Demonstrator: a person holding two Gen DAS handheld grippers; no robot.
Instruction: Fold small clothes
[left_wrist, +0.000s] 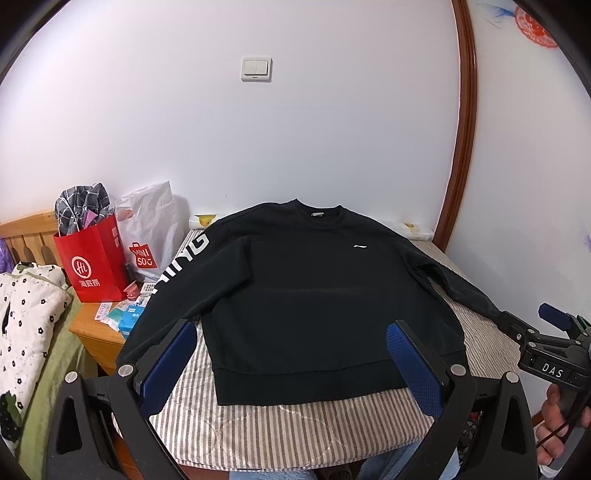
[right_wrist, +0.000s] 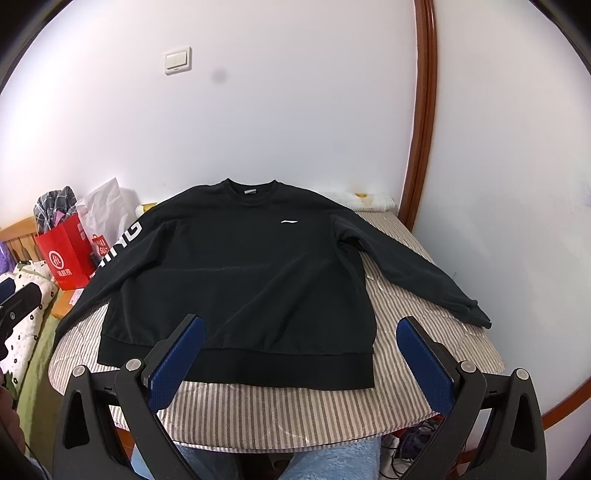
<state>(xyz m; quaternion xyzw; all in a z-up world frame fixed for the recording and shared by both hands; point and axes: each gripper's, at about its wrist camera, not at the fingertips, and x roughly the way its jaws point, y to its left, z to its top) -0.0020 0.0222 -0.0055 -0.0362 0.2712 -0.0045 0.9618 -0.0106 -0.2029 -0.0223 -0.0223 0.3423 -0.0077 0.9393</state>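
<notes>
Both grippers are hovering with jaws spread wide and nothing between them: the left gripper (left_wrist: 291, 363) just short of the hem, the right gripper (right_wrist: 301, 356) over the hem's right corner. The sweatshirt (right_wrist: 236, 273) is lying flat, front up, on the striped cover (right_wrist: 295, 413), sleeves spread. The left sleeve (left_wrist: 173, 280) is trailing off the cover's left edge, so a fold could be dragging it askew; pinching only the top layer would leave the back bunching.
</notes>
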